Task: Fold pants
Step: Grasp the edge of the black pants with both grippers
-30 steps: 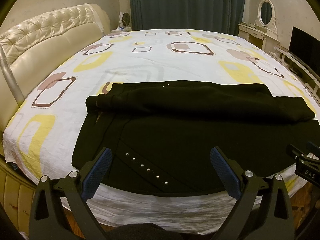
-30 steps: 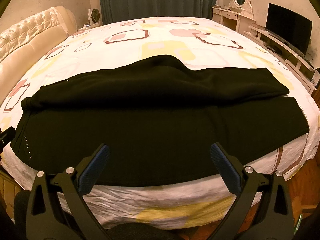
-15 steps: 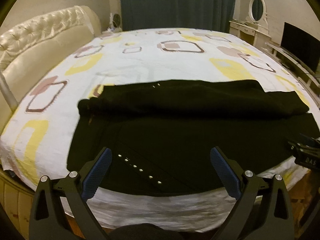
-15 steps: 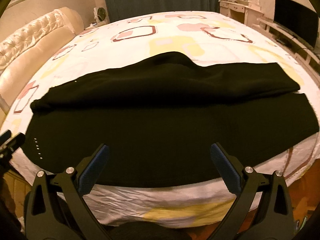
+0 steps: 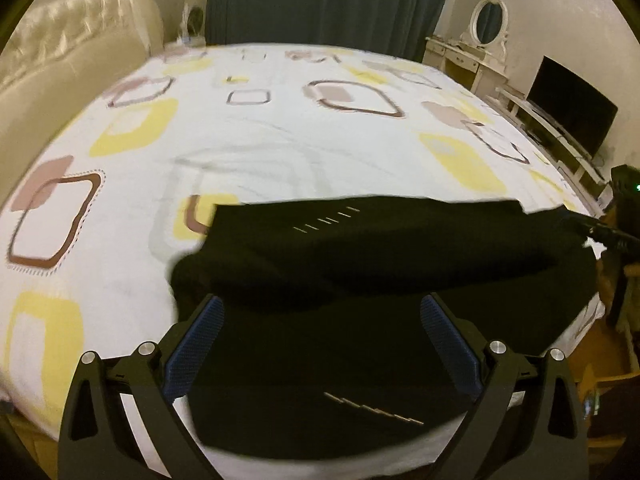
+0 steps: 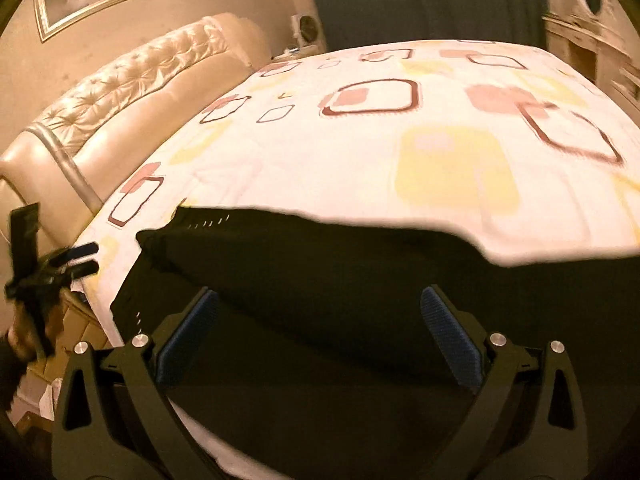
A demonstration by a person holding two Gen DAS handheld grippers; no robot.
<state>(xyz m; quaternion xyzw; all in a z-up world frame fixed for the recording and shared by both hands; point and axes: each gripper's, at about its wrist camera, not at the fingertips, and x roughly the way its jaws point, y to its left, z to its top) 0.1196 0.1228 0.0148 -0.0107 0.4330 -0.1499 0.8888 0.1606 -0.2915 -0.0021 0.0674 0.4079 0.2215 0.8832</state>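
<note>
- Left tongs (image 5: 320, 322) gape wide, empty, low above the black pants (image 5: 380, 272).
- Right tongs (image 6: 320, 318) likewise spread, gripping nothing.
- Pants lie folded lengthwise along the bed's (image 5: 280, 140) 6 o'clock edge, studs glinting.
- Patterned sheet; tufted headboard (image 6: 132, 80) toward 10 o'clock; dark curtains (image 5: 320, 0) at 12.

Right tool (image 6: 320, 332): fingers (image 6: 448, 336) spread wide, blue pads facing each other, nothing between them; it hangs over the near part of the black pants (image 6: 320, 280). The pants lie along the near edge of the bed (image 6: 400, 140), folded lengthwise, the upper layer covering the far half. Small pale studs show at the left end (two short rows, blurred). Bedsheet white with yellow, pink and brown squares. Tufted cream headboard (image 6: 132, 92) at left. Left tool (image 6: 76, 258) visible at the left edge, beside the bed corner, its state unclear.
</note>
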